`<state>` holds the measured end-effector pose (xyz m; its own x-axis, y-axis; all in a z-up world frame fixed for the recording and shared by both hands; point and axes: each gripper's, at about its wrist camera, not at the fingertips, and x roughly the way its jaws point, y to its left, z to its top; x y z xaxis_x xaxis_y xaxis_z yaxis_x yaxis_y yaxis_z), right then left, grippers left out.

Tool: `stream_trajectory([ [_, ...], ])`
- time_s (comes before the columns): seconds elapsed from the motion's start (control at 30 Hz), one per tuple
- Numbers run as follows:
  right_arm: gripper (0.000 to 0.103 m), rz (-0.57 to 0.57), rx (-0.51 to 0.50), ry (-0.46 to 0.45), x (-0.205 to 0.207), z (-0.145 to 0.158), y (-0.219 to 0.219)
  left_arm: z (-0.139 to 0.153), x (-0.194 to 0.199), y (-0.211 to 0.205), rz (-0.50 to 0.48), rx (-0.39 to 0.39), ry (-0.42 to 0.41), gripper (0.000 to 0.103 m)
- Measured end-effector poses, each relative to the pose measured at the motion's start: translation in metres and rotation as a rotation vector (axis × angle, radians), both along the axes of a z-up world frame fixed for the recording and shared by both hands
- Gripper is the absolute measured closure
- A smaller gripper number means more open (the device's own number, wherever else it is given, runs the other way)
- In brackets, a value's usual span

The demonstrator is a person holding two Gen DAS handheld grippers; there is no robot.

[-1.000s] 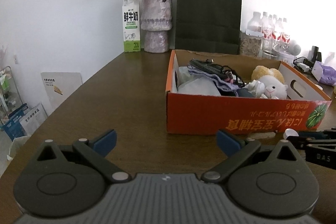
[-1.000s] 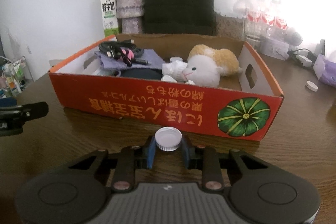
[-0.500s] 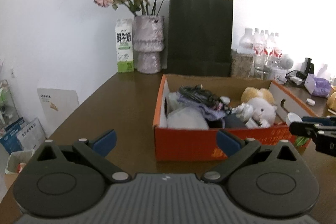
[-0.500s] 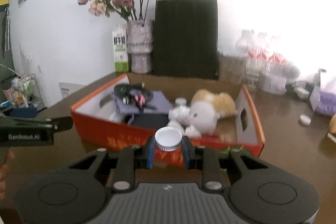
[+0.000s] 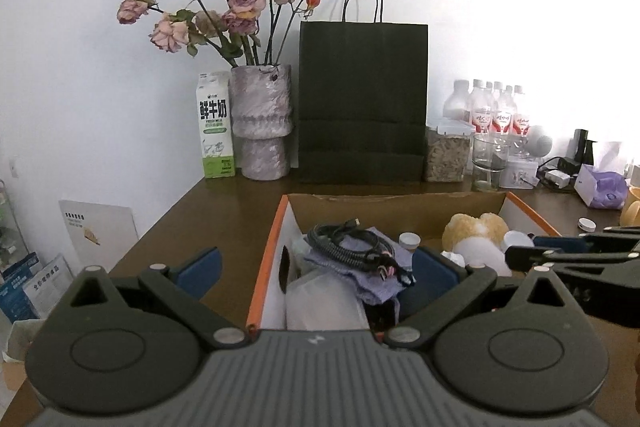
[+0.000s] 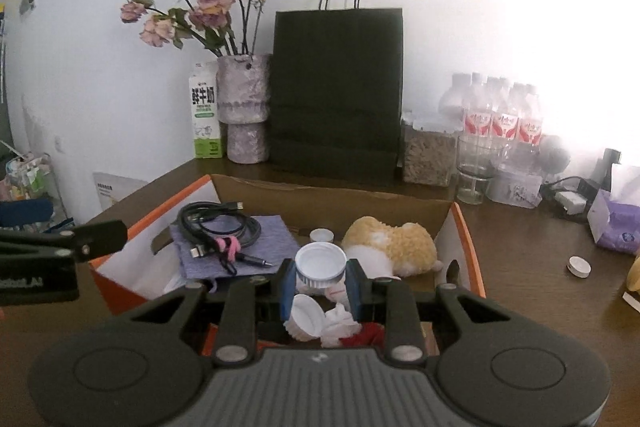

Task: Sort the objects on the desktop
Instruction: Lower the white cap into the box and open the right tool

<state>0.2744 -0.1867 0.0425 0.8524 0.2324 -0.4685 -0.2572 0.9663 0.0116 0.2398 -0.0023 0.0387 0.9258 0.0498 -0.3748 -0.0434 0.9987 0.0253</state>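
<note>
R gripper is clamped on a round white ribbed plastic cap, blue pads tight on both sides, jaws only a bit apart. It's held over the near end of the box, w/ another cap and crumpled white stuff right below. L gripper has jaws wide apart, nothing between them, near the box's left wall. Box is orange cardboard w/ a brown inside: coiled black cable on a purple cloth, fuzzy yellow plush to the right. Wood table has a loose cap far right. Back by the wall: matte black paper bag, textured vase w/ dried roses, milk carton, clear bottles.
</note>
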Motion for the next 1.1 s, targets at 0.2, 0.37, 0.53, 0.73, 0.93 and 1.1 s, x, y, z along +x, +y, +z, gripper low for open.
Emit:
stream_trajectory([
  [0.2, 0.077, 0.006, -0.003, 0.023, 0.01, -0.006, 0.004, -0.004, 0.013, -0.006, 0.002, 0.01, 0.012, 0.0],
  [0.37, 0.077, 0.005, 0.001, 0.037, 0.015, -0.009, 0.002, -0.011, 0.019, -0.007, 0.008, 0.014, 0.03, 0.0],
  [0.53, 0.01, -0.011, 0.007, 0.041, 0.016, -0.011, -0.002, -0.012, 0.019, -0.006, 0.014, 0.01, 0.032, 0.0],
  [0.73, 0.0, -0.044, -0.023, 0.038, 0.012, -0.007, -0.003, -0.007, 0.014, -0.003, 0.022, 0.003, 0.021, 0.0],
  [0.93, 0.0, -0.037, -0.027, 0.025, 0.002, 0.0, -0.004, 0.0, 0.006, -0.002, 0.019, -0.003, 0.012, 0.0],
  [1.1, 0.0, -0.029, -0.033, 0.0, -0.014, 0.01, -0.004, 0.01, -0.008, -0.001, 0.005, -0.004, -0.005, 0.0],
])
